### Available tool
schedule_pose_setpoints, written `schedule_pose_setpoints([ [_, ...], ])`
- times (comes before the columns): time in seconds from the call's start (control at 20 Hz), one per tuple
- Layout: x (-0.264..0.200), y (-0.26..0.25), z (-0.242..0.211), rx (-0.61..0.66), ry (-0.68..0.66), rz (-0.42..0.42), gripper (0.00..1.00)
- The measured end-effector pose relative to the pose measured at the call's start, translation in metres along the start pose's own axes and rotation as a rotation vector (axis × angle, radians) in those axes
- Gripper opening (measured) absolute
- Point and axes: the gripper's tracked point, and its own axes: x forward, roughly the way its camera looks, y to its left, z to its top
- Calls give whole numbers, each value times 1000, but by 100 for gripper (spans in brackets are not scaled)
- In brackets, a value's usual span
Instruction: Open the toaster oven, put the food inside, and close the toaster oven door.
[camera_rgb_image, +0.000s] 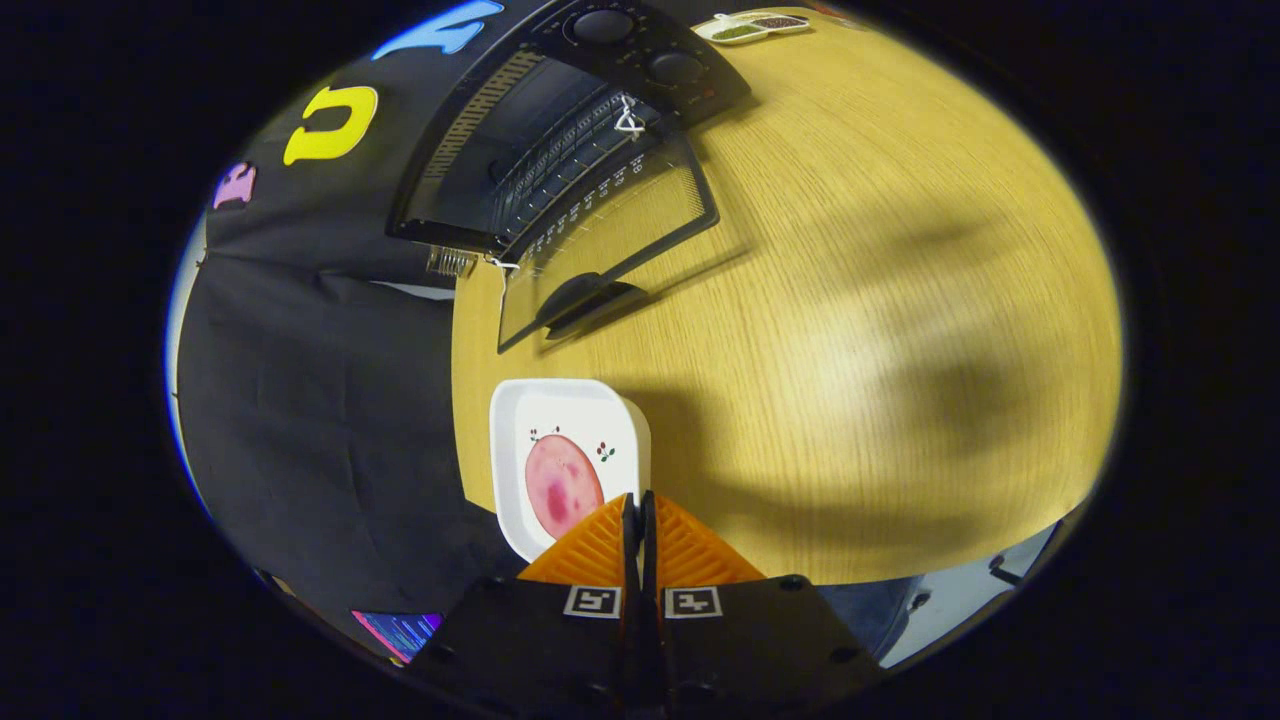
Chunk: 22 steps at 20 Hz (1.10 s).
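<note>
White plate (520, 420) with a pink food slice (560, 488) is clamped at its near rim by the gripper (638, 497); far off, the toaster oven (560, 130) door (610, 235) lies open.

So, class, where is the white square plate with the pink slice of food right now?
In the gripper view, the white square plate sits near the wooden table's edge, just ahead of the shut gripper, its fingertips over the plate's rim. The black toaster oven's open door lies beyond.
</note>
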Motion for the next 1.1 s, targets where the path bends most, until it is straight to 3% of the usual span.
schedule_pose_setpoints([
  [0.3, 14, 41, 16, 131, -209, 30, 2],
  [0.65, 25, 54, 41, 363, -394, 36, 2],
  [1.1, 41, 73, 108, 606, -592, 101, 2],
])
